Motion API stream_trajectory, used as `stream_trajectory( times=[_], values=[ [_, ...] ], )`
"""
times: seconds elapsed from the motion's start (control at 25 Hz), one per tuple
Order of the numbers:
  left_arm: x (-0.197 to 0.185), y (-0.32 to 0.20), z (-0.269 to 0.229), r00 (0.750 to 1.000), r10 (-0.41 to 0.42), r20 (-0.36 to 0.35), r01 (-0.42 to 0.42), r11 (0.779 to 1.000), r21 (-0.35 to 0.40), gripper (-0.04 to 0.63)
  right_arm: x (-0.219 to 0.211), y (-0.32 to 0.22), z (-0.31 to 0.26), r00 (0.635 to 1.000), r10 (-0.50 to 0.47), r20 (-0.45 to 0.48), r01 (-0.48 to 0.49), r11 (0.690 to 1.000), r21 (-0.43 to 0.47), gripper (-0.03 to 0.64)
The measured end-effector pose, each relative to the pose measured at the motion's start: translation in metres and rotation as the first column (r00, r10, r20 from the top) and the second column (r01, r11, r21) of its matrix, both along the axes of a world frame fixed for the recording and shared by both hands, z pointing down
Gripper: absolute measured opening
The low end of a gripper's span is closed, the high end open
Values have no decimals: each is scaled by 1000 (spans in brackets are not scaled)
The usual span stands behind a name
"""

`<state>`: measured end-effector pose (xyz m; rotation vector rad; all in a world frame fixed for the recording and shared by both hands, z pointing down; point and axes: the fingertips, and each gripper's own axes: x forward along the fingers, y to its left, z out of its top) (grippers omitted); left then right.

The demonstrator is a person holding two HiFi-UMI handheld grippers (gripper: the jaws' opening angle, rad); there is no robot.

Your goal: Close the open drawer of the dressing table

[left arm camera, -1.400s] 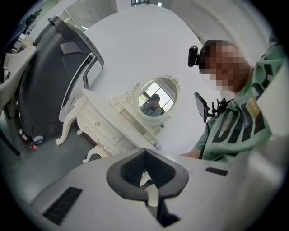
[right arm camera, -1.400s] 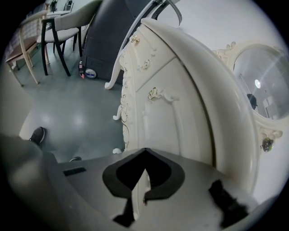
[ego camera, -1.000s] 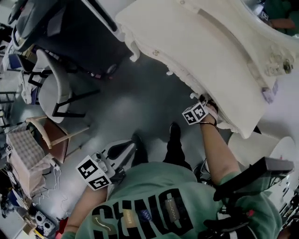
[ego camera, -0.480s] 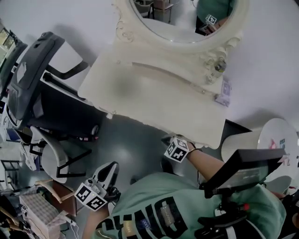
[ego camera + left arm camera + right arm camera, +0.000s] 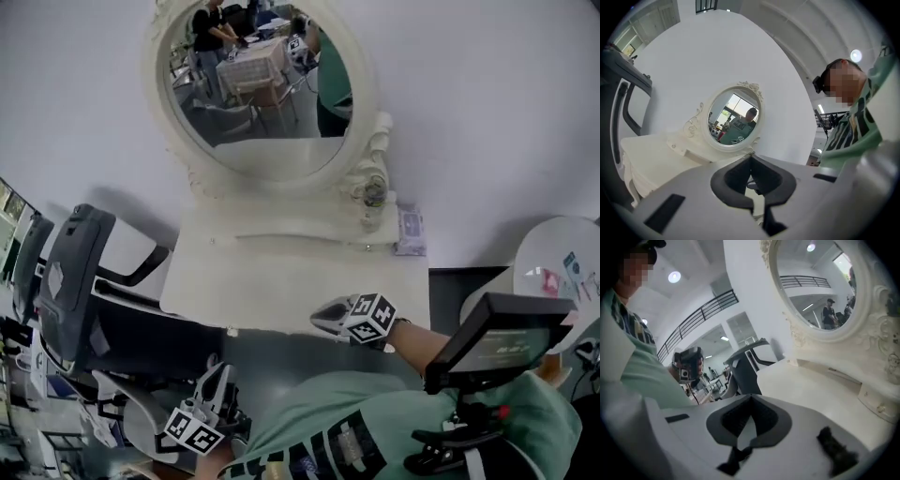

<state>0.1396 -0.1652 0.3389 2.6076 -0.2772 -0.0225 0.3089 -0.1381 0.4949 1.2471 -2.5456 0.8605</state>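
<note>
The white dressing table [image 5: 281, 281] stands against the wall under its oval mirror [image 5: 262, 84]. Its front and drawer are hidden below the tabletop in the head view. My right gripper [image 5: 325, 319] hovers over the table's front edge, jaws shut and empty. My left gripper [image 5: 217, 377] hangs lower left, off the table's front, jaws together with nothing in them. The left gripper view looks past the shut left gripper [image 5: 751, 157] to the table [image 5: 651, 159] and mirror [image 5: 733, 117]. The right gripper [image 5: 751, 397] points across the tabletop [image 5: 811, 385] beside the mirror [image 5: 820, 291].
A dark office chair [image 5: 75, 281] stands close to the table's left side. A small bottle [image 5: 373, 197] and a flat packet [image 5: 410, 230] sit at the tabletop's back right. A round white table [image 5: 562, 262] is at the right.
The head view has swung up from the floor to the mirror. Both grippers have risen; the right one has left the table's front edge and is now level with the tabletop.
</note>
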Motion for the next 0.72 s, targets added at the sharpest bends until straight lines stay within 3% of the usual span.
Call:
stream_trajectory(
  times=[0.16, 0.32, 0.4, 0.52, 0.64, 0.72],
  values=[
    [17, -40, -3, 994, 106, -36, -105, 994, 10, 8, 13, -14, -20, 995, 97, 35, -99, 995, 34, 11],
    [12, -84, 1, 972, 221, -76, -222, 975, -1, 8, 13, -38, -39, 973, 232, -12, -231, 970, 79, 11],
    [7, -116, -5, 953, 286, -96, -288, 957, -11, 8, 15, -53, -48, 927, 369, -63, -362, 927, 93, 11],
    [2, -157, -23, 910, 403, -96, -401, 915, 45, 8, 10, -64, -61, 831, 544, -116, -532, 838, 118, 11],
    [-5, -188, -26, 886, 454, -92, -449, 891, 74, 8, 9, -68, -76, 745, 656, -124, -638, 754, 154, 11],
    [-8, -196, -22, 881, 464, -93, -459, 886, 70, 8, 5, -70, -83, 721, 680, -133, -661, 733, 162, 11]
  ],
)
